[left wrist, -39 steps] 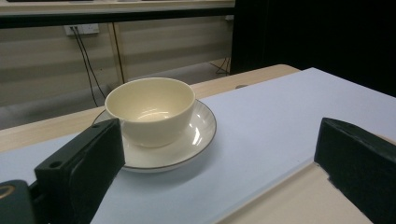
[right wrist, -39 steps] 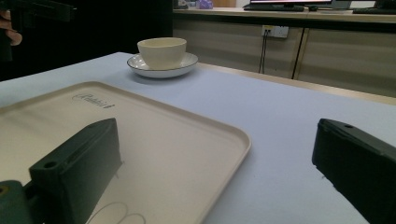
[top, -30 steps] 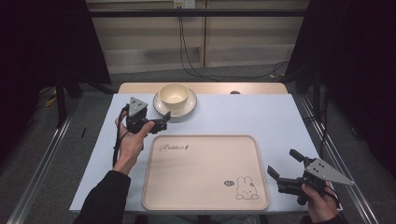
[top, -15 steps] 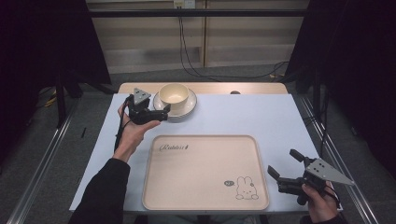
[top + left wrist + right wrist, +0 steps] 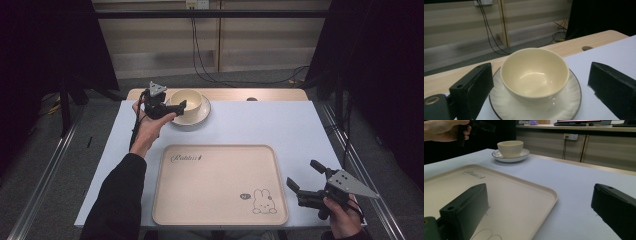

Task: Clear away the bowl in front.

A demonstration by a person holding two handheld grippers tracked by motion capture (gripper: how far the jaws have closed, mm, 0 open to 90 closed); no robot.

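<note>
Your left gripper point(image 5: 172, 106) is spread wide, the cup point(image 5: 534, 72) centred between its jaws. Lower squarely onto its wall, clear of the saucer point(image 5: 567, 105). The right gripper point(image 5: 306, 185) waits, likewise unclosed.

Looks like a lab/office to me, black curtains point(image 5: 45, 45) round the table point(image 5: 260, 125), floor rails point(image 5: 47, 175), wall sockets point(image 5: 196, 4), desk w/ keyboard point(image 5: 571, 123) behind

The left gripper point(image 5: 534, 100) had its two black jaws spread wide, one to either side of a cream, glossy ceramic bowl point(image 5: 534, 75). The bowl sat on a white ribbed saucer with a dark rim point(image 5: 571, 100), directly ahead between the jaws. Beyond lay a pale wooden table edge point(image 5: 574, 45).
</note>
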